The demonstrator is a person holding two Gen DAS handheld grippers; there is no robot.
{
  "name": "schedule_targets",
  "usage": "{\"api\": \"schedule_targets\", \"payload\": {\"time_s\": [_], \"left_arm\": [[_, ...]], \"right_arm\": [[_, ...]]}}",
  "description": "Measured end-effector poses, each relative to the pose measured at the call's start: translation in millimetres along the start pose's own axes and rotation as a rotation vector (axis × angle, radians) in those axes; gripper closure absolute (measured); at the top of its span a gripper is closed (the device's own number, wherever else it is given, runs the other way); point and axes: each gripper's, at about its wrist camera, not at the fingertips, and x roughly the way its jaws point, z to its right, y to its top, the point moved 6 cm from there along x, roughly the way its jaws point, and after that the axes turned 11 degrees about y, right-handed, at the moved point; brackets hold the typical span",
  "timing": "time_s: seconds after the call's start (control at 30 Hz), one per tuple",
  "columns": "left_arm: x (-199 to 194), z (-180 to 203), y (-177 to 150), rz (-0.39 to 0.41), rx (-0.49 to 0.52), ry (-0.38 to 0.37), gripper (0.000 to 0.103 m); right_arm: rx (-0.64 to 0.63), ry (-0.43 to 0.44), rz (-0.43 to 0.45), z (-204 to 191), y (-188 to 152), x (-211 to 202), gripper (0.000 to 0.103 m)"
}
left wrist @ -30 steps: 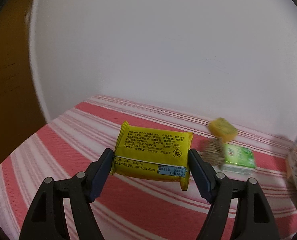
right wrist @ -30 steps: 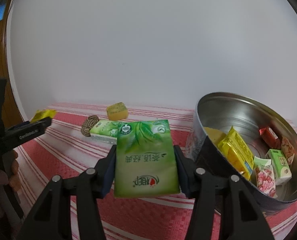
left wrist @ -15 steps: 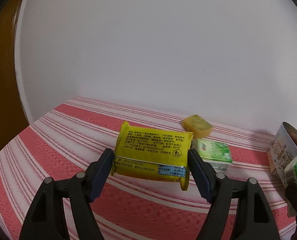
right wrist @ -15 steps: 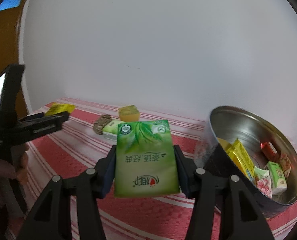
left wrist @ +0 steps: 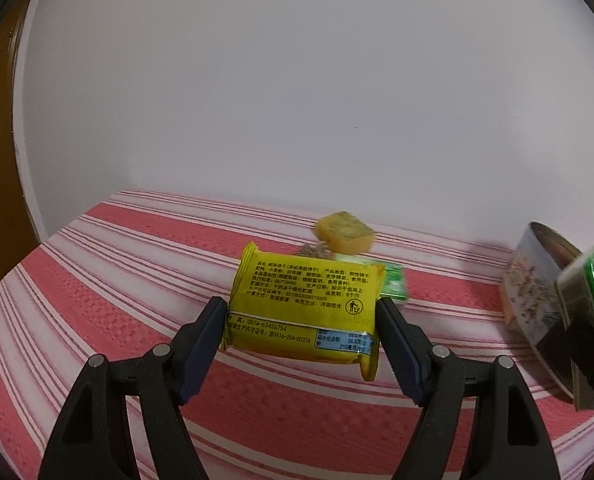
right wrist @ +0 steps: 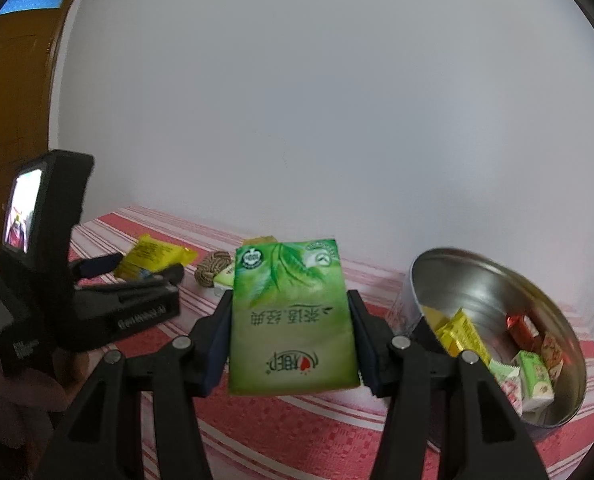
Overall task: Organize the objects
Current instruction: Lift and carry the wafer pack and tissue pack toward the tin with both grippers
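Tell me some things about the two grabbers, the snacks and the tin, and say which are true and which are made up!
1. The left gripper holds a yellow packet. True.
2. The right gripper is empty. False: it is shut on a green packet.
3. The metal tin has nothing inside. False: several small snack packs lie in it.
4. The cloth has red and white stripes. True.
5. A yellow sponge lies on the cloth near the wall. True.
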Motion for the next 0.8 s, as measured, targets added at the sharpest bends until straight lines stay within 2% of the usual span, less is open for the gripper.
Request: {"api": "schedule_targets", "payload": {"time_s": [0.23,0.57,0.8], "left_arm": [[-29.3,40.3,1.1,0.042,0.034,-0.077,0.026],[-69.3,117.8,17.4,0.131,0.124,-0.2,0.026],[-87.4,172.4,26.5,0.164,0.174,-0.274,0.026]], "right_arm": [[0.005,-0.038,0.049,21.6,3.8,-27.0,0.049],[0.143,-0.179,0.089,112.7,-3.2,-75.4,0.049],[0.223,-0.294,0.092,173.3,-16.1,-102.5,0.049]]}}
